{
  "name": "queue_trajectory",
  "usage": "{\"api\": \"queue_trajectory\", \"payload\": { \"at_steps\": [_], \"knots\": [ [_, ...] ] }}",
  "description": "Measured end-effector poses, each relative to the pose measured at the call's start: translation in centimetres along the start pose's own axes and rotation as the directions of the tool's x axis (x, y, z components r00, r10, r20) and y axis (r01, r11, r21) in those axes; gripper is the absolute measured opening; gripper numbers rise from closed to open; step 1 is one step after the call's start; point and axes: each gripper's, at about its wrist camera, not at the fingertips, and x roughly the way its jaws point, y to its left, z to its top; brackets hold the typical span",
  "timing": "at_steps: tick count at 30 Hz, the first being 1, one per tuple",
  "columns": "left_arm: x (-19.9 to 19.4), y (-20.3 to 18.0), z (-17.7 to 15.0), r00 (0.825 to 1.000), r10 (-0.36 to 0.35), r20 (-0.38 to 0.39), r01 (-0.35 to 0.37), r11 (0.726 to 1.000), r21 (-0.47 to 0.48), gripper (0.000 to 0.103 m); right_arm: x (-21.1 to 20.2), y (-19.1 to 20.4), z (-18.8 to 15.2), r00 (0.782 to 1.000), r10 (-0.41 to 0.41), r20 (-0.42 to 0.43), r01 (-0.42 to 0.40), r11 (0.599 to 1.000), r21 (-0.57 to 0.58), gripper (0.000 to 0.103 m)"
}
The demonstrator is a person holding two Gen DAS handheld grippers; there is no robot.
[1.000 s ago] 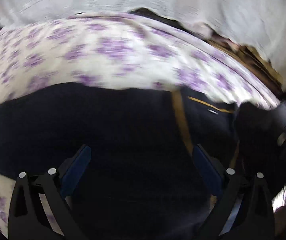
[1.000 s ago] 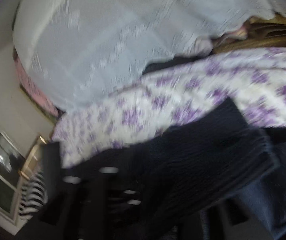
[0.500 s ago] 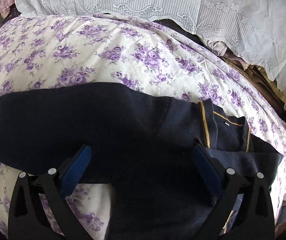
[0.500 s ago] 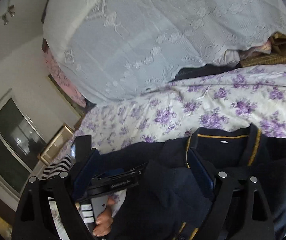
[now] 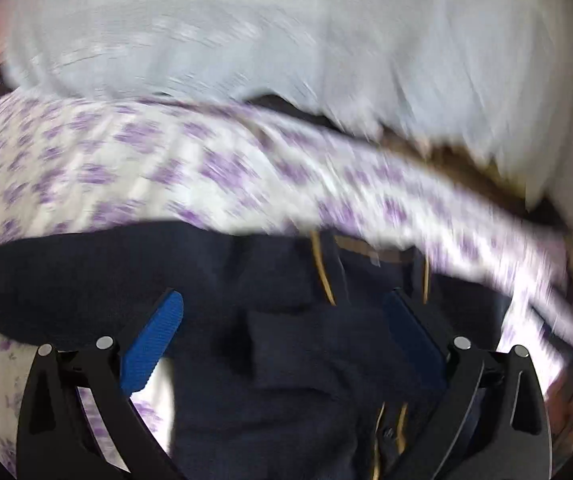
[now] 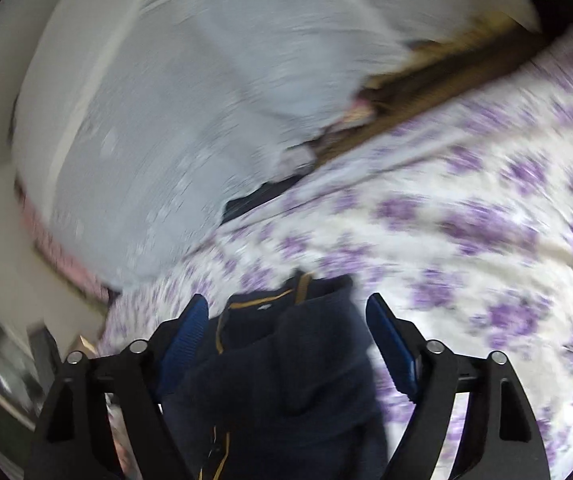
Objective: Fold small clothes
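A small navy knit top (image 5: pixel 270 320) with mustard trim at its collar lies on the bed. In the left wrist view its left sleeve stretches out to the left. The left gripper (image 5: pixel 282 320) is open and hovers over the garment's upper chest, holding nothing. In the right wrist view the same top (image 6: pixel 286 368) lies below the open right gripper (image 6: pixel 286 320), its collar towards the far side. A fold of navy cloth lies over its right half. Both views are blurred by motion.
The bed has a white sheet with purple flowers (image 5: pixel 126 168) (image 6: pixel 466 240). A pale lace cover (image 5: pixel 286 32) (image 6: pixel 190 100) lies over a pile at the far side. A brown wooden edge (image 6: pixel 446 84) runs beside it.
The right gripper has swung right and now looks at the collar and open sheet. The left gripper has moved right towards the collar. The garment lies still.
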Motion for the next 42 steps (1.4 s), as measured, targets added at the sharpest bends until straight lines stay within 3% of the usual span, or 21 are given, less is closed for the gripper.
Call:
{"api": "queue_trajectory", "payload": {
  "at_steps": [1, 2, 4, 6, 8, 11, 16, 19, 21, 23, 25, 26, 27, 32, 33, 34, 35, 36, 38, 42],
  "knots": [
    [1.3, -0.8, -0.5, 0.999, 0.029, -0.028, -0.028, 0.999, 0.043, 0.099, -0.1, -1.2, 0.2, 1.000, -0.006, -0.007, 0.006, 0.999, 0.033, 0.075],
    [3.5, -1.5, -1.4, 0.991, 0.117, -0.064, -0.111, 0.990, 0.089, 0.099, 0.0, -1.9, 0.3, 1.000, -0.019, -0.013, 0.019, 0.998, 0.053, 0.073],
    [5.9, -1.2, -2.4, 0.965, 0.223, -0.134, -0.211, 0.972, 0.102, 0.099, 0.6, -2.9, 0.2, 0.998, -0.041, -0.037, 0.043, 0.996, 0.072, 0.058],
    [6.6, 0.1, -2.5, 0.968, 0.176, -0.179, -0.171, 0.984, 0.045, 0.099, 1.2, -2.9, -0.1, 0.997, -0.036, -0.066, 0.041, 0.997, 0.067, 0.049],
    [4.9, 1.4, -1.6, 0.987, 0.090, -0.137, -0.095, 0.995, -0.035, 0.099, 1.3, -2.5, -0.2, 0.997, -0.027, -0.070, 0.030, 0.998, 0.053, 0.048],
    [3.5, 3.4, -0.4, 0.995, 0.008, -0.097, -0.018, 0.994, -0.106, 0.099, 1.3, -1.9, -0.4, 0.998, -0.021, -0.067, 0.024, 0.999, 0.044, 0.048],
    [4.6, 5.8, -0.2, 0.977, -0.153, -0.146, 0.119, 0.969, -0.217, 0.098, 1.0, -2.1, -0.2, 0.998, -0.012, -0.059, 0.016, 0.998, 0.068, 0.051],
    [4.6, 5.1, -0.2, 0.950, -0.275, -0.147, 0.239, 0.945, -0.223, 0.098, 0.9, -2.5, -0.2, 0.998, -0.006, -0.060, 0.012, 0.996, 0.092, 0.055],
    [4.7, 4.4, -0.6, 0.951, -0.265, -0.159, 0.233, 0.952, -0.198, 0.098, 1.0, -2.7, -0.2, 0.998, 0.004, -0.065, 0.003, 0.994, 0.108, 0.055],
    [5.4, 4.3, -0.8, 0.946, -0.265, -0.187, 0.226, 0.952, -0.205, 0.091, 0.9, -2.7, -0.3, 0.998, 0.012, -0.065, -0.004, 0.994, 0.113, 0.055],
    [6.2, 4.7, -1.0, 0.919, -0.327, -0.218, 0.272, 0.930, -0.250, 0.063, 0.8, -2.6, -0.2, 0.998, 0.013, -0.062, -0.007, 0.994, 0.108, 0.056],
    [6.5, 4.8, -1.2, 0.903, -0.360, -0.233, 0.295, 0.916, -0.271, 0.059, 0.7, -2.5, -0.2, 0.998, 0.014, -0.061, -0.008, 0.994, 0.105, 0.056],
    [6.6, 4.9, -1.3, 0.901, -0.362, -0.237, 0.296, 0.915, -0.274, 0.057, 0.7, -2.5, -0.2, 0.998, 0.015, -0.061, -0.009, 0.995, 0.104, 0.056],
    [6.8, 4.4, -1.5, 0.908, -0.339, -0.247, 0.279, 0.927, -0.249, 0.055, 0.7, -2.3, -0.2, 0.998, 0.017, -0.060, -0.011, 0.995, 0.101, 0.056],
    [6.7, 4.6, -1.5, 0.909, -0.342, -0.240, 0.281, 0.926, -0.254, 0.047, 0.7, -2.2, -0.2, 0.998, 0.017, -0.060, -0.012, 0.995, 0.098, 0.056],
    [6.7, 4.7, -1.4, 0.910, -0.341, -0.236, 0.281, 0.926, -0.254, 0.030, 0.7, -2.2, -0.2, 0.998, 0.019, -0.060, -0.013, 0.995, 0.096, 0.056],
    [6.5, 4.9, -1.3, 0.912, -0.346, -0.222, 0.288, 0.923, -0.256, 0.018, 0.7, -2.0, -0.2, 0.998, 0.020, -0.059, -0.014, 0.995, 0.095, 0.056],
    [6.1, 5.1, -1.0, 0.910, -0.362, -0.201, 0.306, 0.915, -0.265, 0.011, 0.6, -1.9, -0.2, 0.998, 0.022, -0.058, -0.017, 0.996, 0.093, 0.056],
    [4.7, 5.5, -0.4, 0.917, -0.374, -0.142, 0.328, 0.906, -0.268, 0.009, 0.4, -1.6, -0.1, 0.998, 0.030, -0.056, -0.025, 0.996, 0.088, 0.056],
    [1.2, 6.4, 0.7, 0.955, -0.295, -0.027, 0.281, 0.932, -0.227, 0.008, 0.1, -0.8, -0.1, 0.997, 0.046, -0.056, -0.043, 0.997, 0.065, 0.056]
  ]
}}
